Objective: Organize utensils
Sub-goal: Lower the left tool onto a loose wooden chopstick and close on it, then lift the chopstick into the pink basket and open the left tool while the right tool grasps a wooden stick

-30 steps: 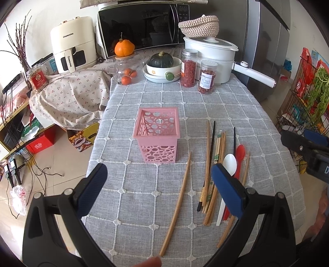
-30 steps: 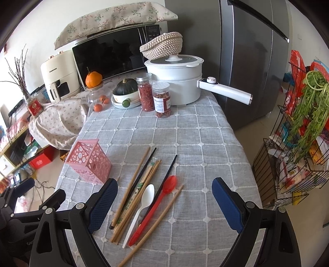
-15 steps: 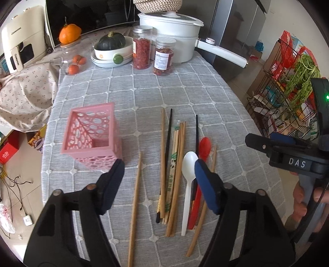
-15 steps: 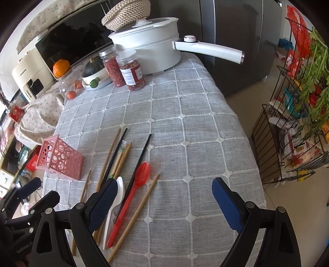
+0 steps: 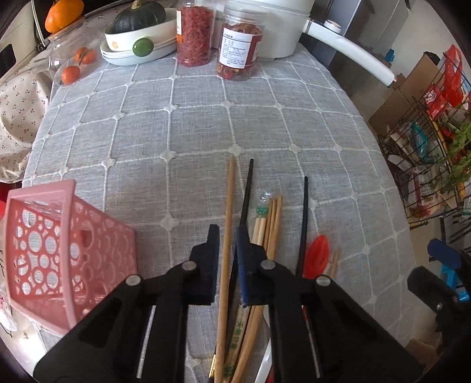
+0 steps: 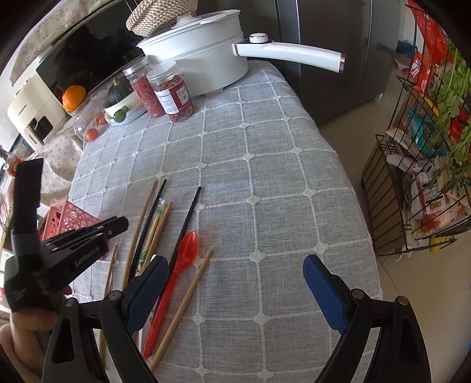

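Note:
Several wooden and black chopsticks lie side by side on the grey checked tablecloth, with a red spoon (image 6: 185,253) among them. My left gripper (image 5: 226,232) is low over them, its jaws closing around one long wooden chopstick (image 5: 229,191), and the pads look pressed on it. A black chopstick (image 5: 247,188) runs just beside the right pad. The pink openwork basket (image 5: 59,250) stands upright to the left. My right gripper (image 6: 235,265) hangs open above bare cloth, right of the red spoon, with nothing between its fingers. A white spoon (image 5: 265,365) is mostly hidden under the left gripper.
At the back stand a white pot (image 6: 200,67) with a long handle, two red-filled jars (image 5: 238,44), a bowl with a dark squash (image 5: 138,26) and oranges. A wire rack (image 6: 418,176) of goods stands past the table's right edge. Bare cloth lies between jars and utensils.
The left gripper came down and forward onto the chopsticks, and its jaws went from wide open to nearly closed around one wooden chopstick. The right gripper sank and tilted toward the table, still open.

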Tool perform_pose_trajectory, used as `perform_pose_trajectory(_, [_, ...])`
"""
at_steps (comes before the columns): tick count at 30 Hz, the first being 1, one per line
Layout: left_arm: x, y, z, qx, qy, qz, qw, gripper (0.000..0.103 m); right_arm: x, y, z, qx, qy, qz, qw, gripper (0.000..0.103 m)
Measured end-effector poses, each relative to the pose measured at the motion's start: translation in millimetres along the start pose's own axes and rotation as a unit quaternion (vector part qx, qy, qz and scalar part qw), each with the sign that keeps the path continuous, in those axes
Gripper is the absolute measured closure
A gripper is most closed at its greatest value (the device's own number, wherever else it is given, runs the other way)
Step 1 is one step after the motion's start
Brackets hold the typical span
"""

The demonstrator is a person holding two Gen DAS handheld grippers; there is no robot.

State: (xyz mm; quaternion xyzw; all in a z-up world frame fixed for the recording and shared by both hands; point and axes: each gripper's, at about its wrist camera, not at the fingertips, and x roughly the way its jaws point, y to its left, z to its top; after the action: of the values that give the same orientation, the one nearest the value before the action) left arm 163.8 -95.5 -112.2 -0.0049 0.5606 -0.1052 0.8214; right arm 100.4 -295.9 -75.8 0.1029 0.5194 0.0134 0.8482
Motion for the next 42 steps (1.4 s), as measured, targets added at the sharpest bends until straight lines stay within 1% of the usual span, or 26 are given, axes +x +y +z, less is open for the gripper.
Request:
perform_pose_trajectory(2, [6.7, 0.9, 0.2, -0.004, 0.0, -0.004, 1.0, 0.09, 0.6, -1.8, 1.2, 0.001, 0.0, 0.0, 1.0, 0.009])
perform_pose_trajectory(8, [23.8, -2.2, 0.4, -0.003, 0.011, 0.005, 0.9999, 0.09, 6.7, -3.2, 1.4, 0.002, 0.01, -0.002, 1.0, 0.009])
perform_pose_trajectory(9, [24.9, -0.7, -0.6, -0.003, 0.01, 0.008, 0.9999, 0.091, 7.7, -3.7, 1.6, 0.002, 0.011, -0.002, 1.0, 0.009])
perform_pose_trajectory(11, [27.8, 1.9, -0.8, -0.007, 0.014, 0.012, 0.9998, 0.095, 9.1, -4.5, 0.8, 0.002, 0.013, -0.005, 1.0, 0.009])
perform_pose_trajectory(13, [25.8, 6.2, 0.0, -0.01, 0.011, 0.012, 0.9998, 0.096, 10.4, -5.1, -0.2, 0.001, 0.015, -0.007, 1.0, 0.009])
perform_pose_trajectory(16, [10.0, 6.9, -1.7, -0.006, -0.004, 0.004, 1.0, 0.096, 13.0, -5.5, -1.1, 0.002, 0.021, -0.007, 1.0, 0.009])
perform_pose_trajectory(20, [-27.3, 0.8, -14.0, 0.014, -0.033, -0.008, 0.9993, 0.096, 17.6, -1.9, -2.2, 0.005, 0.031, -0.001, 0.999, 0.009])
perform_pose_trajectory(23, [-59.5, 0.3, -26.6, 0.025, -0.058, -0.02, 0.9978, 0.096, 23.2, 2.6, -5.5, 0.004, 0.046, 0.011, 0.999, 0.01])
perform_pose_trajectory(26, [-89.1, 2.1, -42.9, 0.035, -0.085, -0.023, 0.9955, 0.096, 30.2, 5.4, -10.3, 0.007, 0.062, 0.02, 0.998, 0.014])
perform_pose_trajectory(28, [-100.4, 6.1, -48.3, 0.036, -0.097, -0.026, 0.9944, 0.096, 37.1, 7.6, -13.2, 0.01, 0.073, 0.024, 0.997, 0.017])
perform_pose_trajectory(35, [-123.9, 14.2, -69.7, 0.045, -0.129, -0.032, 0.9901, 0.096, 67.4, 22.6, -25.5, 0.004, 0.12, 0.037, 0.992, 0.043])
perform_pose_trajectory(37, [-126.8, 17.6, -71.7, 0.048, -0.132, -0.034, 0.9896, 0.096, 73.4, 29.6, -28.9, -0.006, 0.125, 0.031, 0.992, 0.046])
perform_pose_trajectory(38, [-127.4, 19.9, -72.1, 0.046, -0.132, -0.036, 0.9895, 0.096, 74.0, 34.3, -30.5, -0.015, 0.12, 0.022, 0.992, 0.047])
perform_pose_trajectory(39, [-128.8, 21.8, -74.5, 0.044, -0.132, -0.039, 0.9895, 0.096, 74.3, 39.2, -30.5, -0.027, 0.115, 0.014, 0.993, 0.049])
perform_pose_trajectory(42, [-132.0, 28.5, -76.5, 0.04, -0.132, -0.047, 0.9893, 0.096, 76.6, 49.7, -32.6, -0.042, 0.109, -0.006, 0.993, 0.052])
